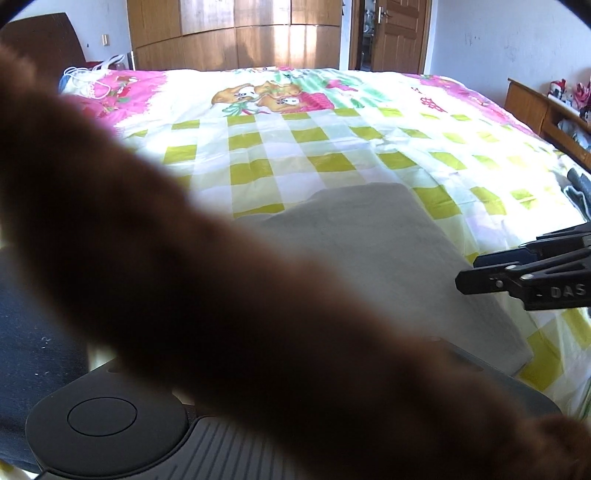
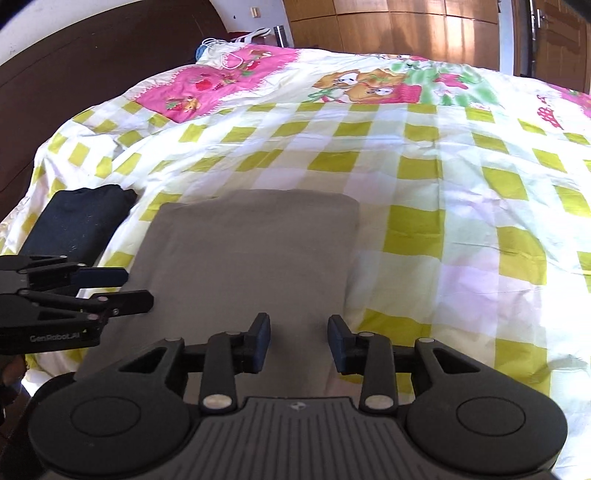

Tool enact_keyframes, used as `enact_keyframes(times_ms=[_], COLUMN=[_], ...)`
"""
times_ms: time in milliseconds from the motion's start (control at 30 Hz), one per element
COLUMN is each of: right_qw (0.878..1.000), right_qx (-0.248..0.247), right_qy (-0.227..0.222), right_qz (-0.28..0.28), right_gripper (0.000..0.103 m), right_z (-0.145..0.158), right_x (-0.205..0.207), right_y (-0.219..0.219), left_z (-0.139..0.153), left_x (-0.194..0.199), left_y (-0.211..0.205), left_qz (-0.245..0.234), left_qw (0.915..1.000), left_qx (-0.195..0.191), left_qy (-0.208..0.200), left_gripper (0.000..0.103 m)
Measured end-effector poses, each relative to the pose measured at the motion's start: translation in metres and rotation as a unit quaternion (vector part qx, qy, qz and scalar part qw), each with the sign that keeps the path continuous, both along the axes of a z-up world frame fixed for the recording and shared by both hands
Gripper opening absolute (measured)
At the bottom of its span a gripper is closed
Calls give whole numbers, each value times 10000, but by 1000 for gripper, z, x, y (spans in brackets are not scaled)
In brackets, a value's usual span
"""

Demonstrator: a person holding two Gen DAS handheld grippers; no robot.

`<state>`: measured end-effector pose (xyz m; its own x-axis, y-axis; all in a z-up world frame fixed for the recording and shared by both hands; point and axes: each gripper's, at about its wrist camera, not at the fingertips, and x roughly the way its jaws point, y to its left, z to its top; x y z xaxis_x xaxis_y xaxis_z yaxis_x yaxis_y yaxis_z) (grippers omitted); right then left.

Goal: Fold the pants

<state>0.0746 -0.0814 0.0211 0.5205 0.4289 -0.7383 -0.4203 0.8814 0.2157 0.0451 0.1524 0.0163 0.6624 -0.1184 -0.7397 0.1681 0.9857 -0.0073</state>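
Grey pants [image 2: 251,251] lie folded into a flat rectangle on the checked bedspread [image 2: 461,229]. In the right wrist view my right gripper [image 2: 299,339] hovers open over their near end, with nothing between its pads. My left gripper [image 2: 125,286] reaches in from the left by the pants' near left edge; its fingers stand apart and hold nothing. In the left wrist view a blurred brown shape [image 1: 184,277], very close to the lens, hides my left fingers and part of the grey pants [image 1: 369,240]. The right gripper [image 1: 469,271] shows at the right edge.
A folded dark navy garment [image 2: 81,221] lies left of the pants near the bed's edge. A dark headboard [image 2: 74,74] is at the left. A wooden wardrobe [image 1: 236,33] and door [image 1: 399,33] stand beyond the bed, and a wooden shelf [image 1: 535,107] at the right.
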Motion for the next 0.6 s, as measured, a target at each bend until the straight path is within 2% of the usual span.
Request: enact_keyframes(times_ms=[133,233,433,600], right_qw=[9996,9999,9994,9989], right_qx=[135,78,213,305], right_qy=[232,141,132,327], right_qz=[-10,-20,-240,-104], right_gripper=[58,59,59,59], right_z=[-18,-21,-16,-23], right_x=[4,2,1,2], right_y=[1,3,-10,-7], left_z=[-14,-21,-17,-16], left_x=[8,8,6,5], left_y=[-9,-12,-12,-10], left_qz=[-31,-27,-31,-19], left_qw=[9997,9994,9995,9996], left_qx=[155,240,241,213], left_qy=[168,237,213,190], left_gripper=[52,53,54,54])
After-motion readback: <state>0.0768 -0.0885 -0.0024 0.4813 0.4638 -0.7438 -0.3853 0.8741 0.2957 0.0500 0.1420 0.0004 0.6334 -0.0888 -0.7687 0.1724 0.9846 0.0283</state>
